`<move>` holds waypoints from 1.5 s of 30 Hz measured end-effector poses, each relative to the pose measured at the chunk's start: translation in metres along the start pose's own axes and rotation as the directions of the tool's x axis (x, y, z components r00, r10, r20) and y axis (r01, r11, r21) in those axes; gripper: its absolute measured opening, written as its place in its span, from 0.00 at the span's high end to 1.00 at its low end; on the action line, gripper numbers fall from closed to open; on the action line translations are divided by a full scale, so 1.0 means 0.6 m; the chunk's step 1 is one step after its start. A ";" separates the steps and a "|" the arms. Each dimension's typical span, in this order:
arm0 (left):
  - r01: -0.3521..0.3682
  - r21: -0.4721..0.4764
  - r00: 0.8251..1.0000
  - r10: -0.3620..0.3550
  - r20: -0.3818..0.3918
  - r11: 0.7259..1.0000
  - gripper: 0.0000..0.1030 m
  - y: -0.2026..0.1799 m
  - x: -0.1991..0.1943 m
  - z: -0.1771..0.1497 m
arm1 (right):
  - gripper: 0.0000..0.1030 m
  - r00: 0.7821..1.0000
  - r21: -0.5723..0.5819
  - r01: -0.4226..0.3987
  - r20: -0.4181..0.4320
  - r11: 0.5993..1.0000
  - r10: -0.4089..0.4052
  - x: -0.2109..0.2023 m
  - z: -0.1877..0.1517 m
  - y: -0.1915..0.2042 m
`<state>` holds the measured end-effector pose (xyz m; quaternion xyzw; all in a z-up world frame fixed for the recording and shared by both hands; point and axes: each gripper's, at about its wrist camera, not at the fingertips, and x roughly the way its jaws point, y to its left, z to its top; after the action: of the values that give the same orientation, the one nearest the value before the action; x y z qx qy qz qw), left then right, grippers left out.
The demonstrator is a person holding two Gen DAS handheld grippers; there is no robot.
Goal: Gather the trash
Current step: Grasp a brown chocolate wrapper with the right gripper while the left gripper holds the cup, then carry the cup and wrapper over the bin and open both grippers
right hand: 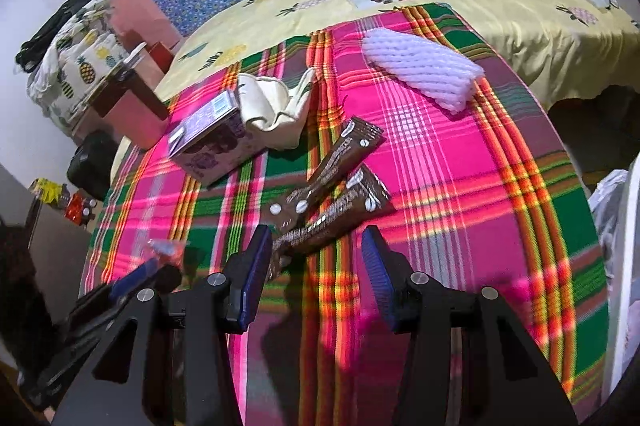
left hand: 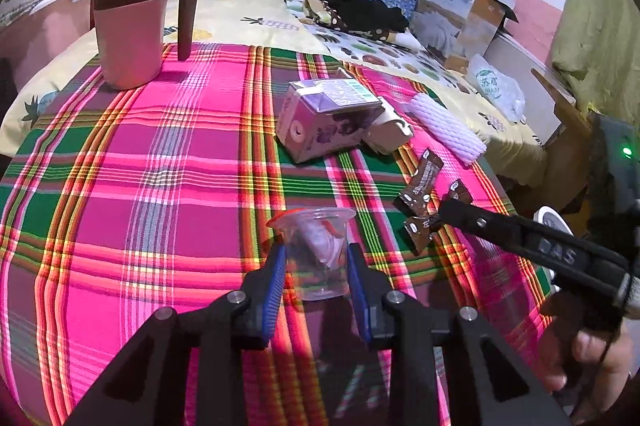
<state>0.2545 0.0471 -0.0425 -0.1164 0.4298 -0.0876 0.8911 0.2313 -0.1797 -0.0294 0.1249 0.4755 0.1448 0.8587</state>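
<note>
On the plaid cloth (left hand: 160,154), the left gripper (left hand: 316,266) pinches a clear plastic cup (left hand: 316,250) near the front edge, while the right gripper (right hand: 316,266), fingers spread and empty, hovers over brown snack wrappers (right hand: 336,186) just right of the cup.

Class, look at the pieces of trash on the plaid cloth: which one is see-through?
The plastic cup held in the left gripper; the carton, wrappers and foam sleeve are opaque.
</note>
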 end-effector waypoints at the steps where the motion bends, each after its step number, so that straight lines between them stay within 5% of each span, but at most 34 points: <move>1: 0.001 -0.001 1.000 -0.001 0.000 1.000 0.70 0.001 0.002 0.000 | 0.55 1.000 0.003 0.006 -0.001 1.000 -0.006 0.003 0.001 0.000; 7: 0.014 0.001 1.000 -0.014 -0.004 1.000 0.70 0.004 0.009 0.003 | 0.83 0.996 -0.017 0.092 0.019 0.996 -0.092 0.003 0.005 0.001; 25: 0.056 0.087 0.998 -0.057 0.008 0.995 0.70 -0.076 -0.019 0.004 | 0.86 0.997 -0.048 0.040 0.065 0.998 -0.037 -0.085 -0.026 -0.024; 45: 0.203 0.297 0.979 -0.204 -0.028 0.933 0.70 -0.284 -0.031 -0.012 | 0.86 0.966 0.074 0.146 0.203 0.986 -0.159 -0.205 -0.054 -0.125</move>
<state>0.2282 -0.1123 0.0152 -0.0244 0.3959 -0.2429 0.8853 0.1510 -0.2920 0.0236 0.1276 0.3953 0.0505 0.9082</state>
